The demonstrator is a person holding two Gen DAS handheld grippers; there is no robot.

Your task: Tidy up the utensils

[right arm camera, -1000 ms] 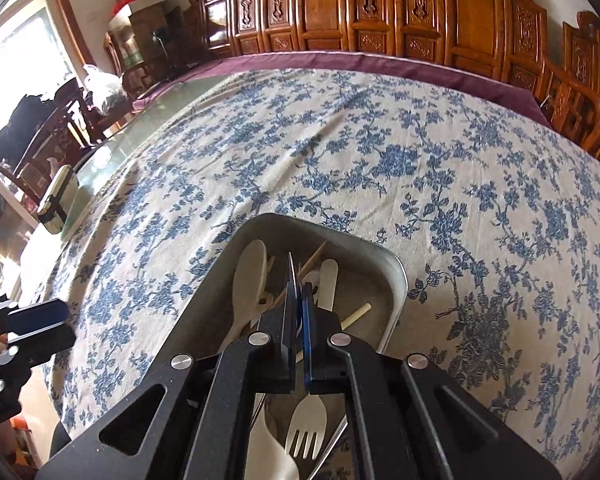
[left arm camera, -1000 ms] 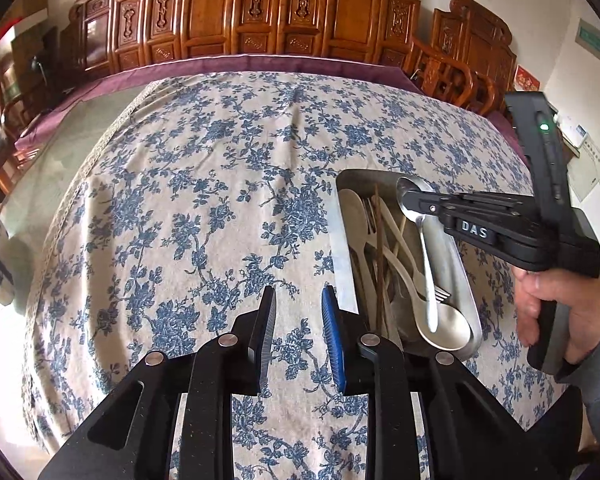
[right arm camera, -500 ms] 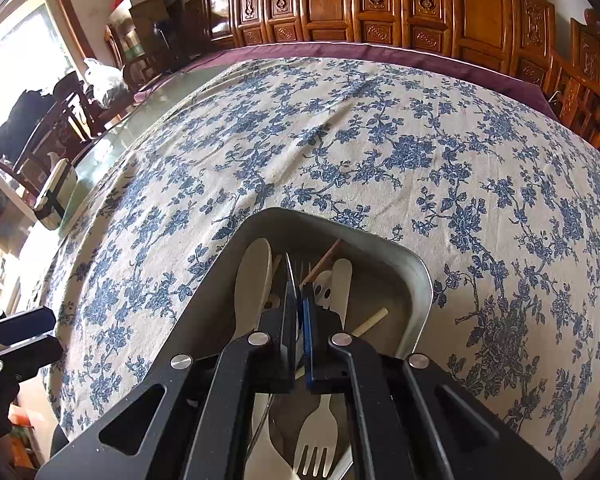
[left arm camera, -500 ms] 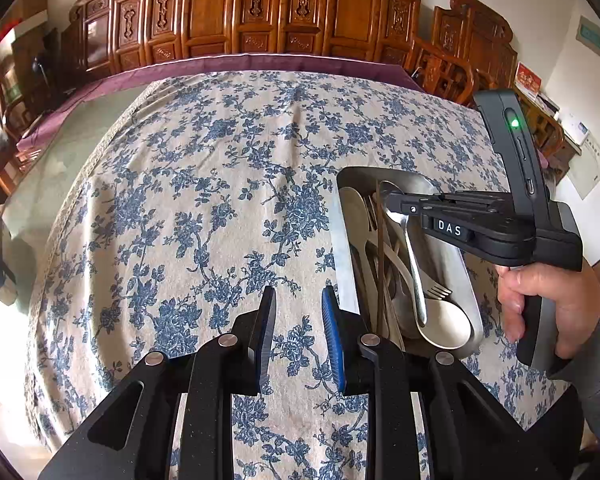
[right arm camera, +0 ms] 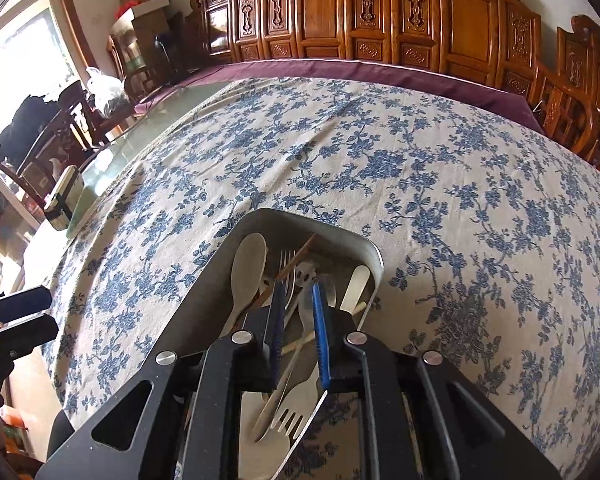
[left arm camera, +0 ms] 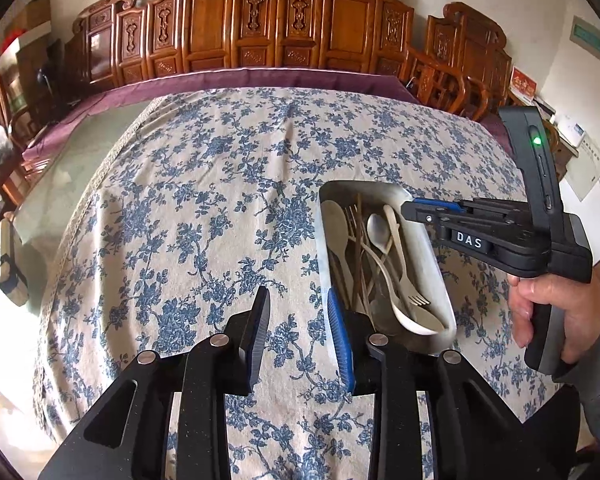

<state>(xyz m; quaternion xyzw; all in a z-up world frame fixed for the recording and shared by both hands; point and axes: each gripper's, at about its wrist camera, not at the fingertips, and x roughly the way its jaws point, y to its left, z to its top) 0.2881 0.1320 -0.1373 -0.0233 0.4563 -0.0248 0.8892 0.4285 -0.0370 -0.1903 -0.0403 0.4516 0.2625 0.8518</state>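
A metal tray on the flowered tablecloth holds several utensils: a metal spoon, pale spoons, forks and wooden chopsticks. It also shows in the right wrist view. My right gripper hovers over the tray, open and empty, with the metal spoon lying in the tray below it. In the left wrist view the right gripper is above the tray's right rim. My left gripper is open and empty, low over the cloth just left of the tray.
The blue flowered tablecloth covers a large table with a purple border. Carved wooden chairs line the far edge. A small box sits on the glass at the table's left side.
My right gripper has opened and let go of the metal spoon, which now lies in the tray. The right gripper has lifted and drawn back to the right. My left gripper stays put.
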